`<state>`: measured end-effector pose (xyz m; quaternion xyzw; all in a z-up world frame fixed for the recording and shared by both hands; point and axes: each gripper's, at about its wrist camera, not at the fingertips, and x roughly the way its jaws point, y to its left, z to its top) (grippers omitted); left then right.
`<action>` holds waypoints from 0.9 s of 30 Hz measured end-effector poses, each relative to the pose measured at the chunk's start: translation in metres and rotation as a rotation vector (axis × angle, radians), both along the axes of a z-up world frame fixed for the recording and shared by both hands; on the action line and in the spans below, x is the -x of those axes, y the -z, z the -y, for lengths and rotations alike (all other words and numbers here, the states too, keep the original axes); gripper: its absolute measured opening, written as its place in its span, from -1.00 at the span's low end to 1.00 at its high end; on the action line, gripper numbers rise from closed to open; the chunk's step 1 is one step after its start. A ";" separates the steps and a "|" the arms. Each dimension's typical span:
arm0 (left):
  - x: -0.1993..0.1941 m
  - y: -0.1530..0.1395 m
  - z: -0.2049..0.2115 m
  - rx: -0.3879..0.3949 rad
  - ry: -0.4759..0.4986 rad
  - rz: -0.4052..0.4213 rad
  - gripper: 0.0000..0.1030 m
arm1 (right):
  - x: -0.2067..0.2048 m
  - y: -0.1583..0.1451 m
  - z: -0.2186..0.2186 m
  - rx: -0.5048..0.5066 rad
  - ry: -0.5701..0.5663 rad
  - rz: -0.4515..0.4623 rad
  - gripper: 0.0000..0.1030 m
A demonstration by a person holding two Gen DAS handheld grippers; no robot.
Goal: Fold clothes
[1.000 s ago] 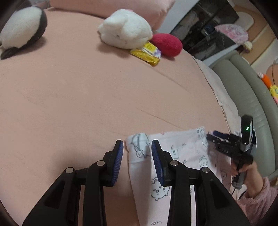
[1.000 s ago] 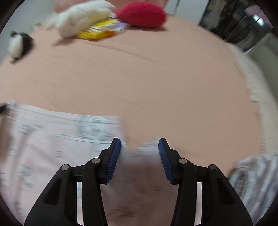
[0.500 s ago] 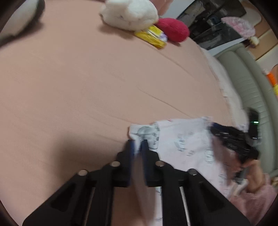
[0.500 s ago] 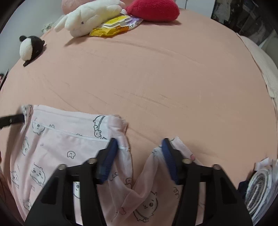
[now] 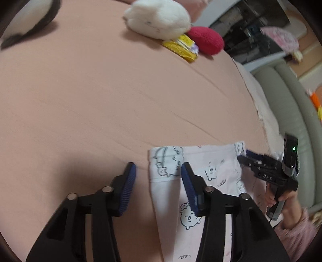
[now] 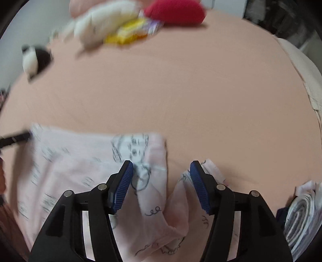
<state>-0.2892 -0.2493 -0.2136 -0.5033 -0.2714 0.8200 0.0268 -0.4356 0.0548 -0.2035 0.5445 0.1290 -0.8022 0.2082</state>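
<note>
**Both jaws spread over one pink garment**

Since half a second ago, the left hand-held gripper (image 5: 158, 175) has gone from pressed together to spread wide, its blue pads straddling the near-left corner of the garment without gripping it. One pale pink garment (image 5: 211, 171) printed with small cartoon animals lies flat at the near edge of the bed (image 5: 100, 100). The right hand-held gripper (image 6: 161, 177) is spread too, above the garment's bunched right end. At the far end sit three plush toys: one white (image 5: 159, 18), one red (image 5: 207, 39), one black-and-white (image 6: 35, 59). One yellow packet (image 5: 181, 47) lies between the white and red toys.
</note>
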 end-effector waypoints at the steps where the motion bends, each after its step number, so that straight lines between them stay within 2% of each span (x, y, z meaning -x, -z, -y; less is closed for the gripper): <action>1: 0.003 0.000 -0.007 0.026 0.013 0.006 -0.84 | -0.002 -0.001 0.004 0.007 -0.018 -0.005 -0.10; 2: 0.003 -0.003 -0.009 0.051 0.017 0.000 -0.87 | -0.003 -0.002 0.008 0.017 -0.040 0.000 -0.40; 3: 0.003 -0.007 -0.009 0.063 0.012 -0.012 -0.88 | -0.005 -0.004 0.013 0.027 -0.062 0.005 -0.47; 4: 0.003 -0.013 -0.004 0.076 -0.002 -0.024 -0.90 | -0.004 -0.007 0.018 0.035 -0.072 0.001 -0.75; 5: 0.002 -0.018 0.003 0.087 -0.018 -0.036 -0.91 | -0.003 -0.010 0.023 0.042 -0.079 -0.006 -0.80; 10: -0.009 -0.035 0.044 0.083 -0.119 -0.076 -0.91 | 0.006 -0.027 0.051 0.078 -0.110 -0.040 -0.83; 15: -0.020 -0.048 0.070 0.090 -0.167 -0.118 -0.91 | 0.022 -0.044 0.072 0.114 -0.127 -0.067 -0.83; 19: -0.023 -0.042 0.078 0.085 -0.199 -0.105 -0.91 | 0.047 -0.039 0.096 0.116 -0.118 -0.084 -0.83; 22: -0.003 -0.023 0.061 0.176 -0.188 -0.034 -0.89 | 0.058 -0.021 0.113 0.057 -0.121 -0.104 -0.83; 24: 0.010 -0.010 0.049 0.241 -0.178 0.015 -0.80 | 0.058 0.002 0.112 0.019 -0.116 -0.087 -0.83; 27: 0.014 -0.005 0.033 0.367 -0.145 0.043 -0.69 | 0.051 -0.004 0.107 0.033 -0.101 -0.137 -0.71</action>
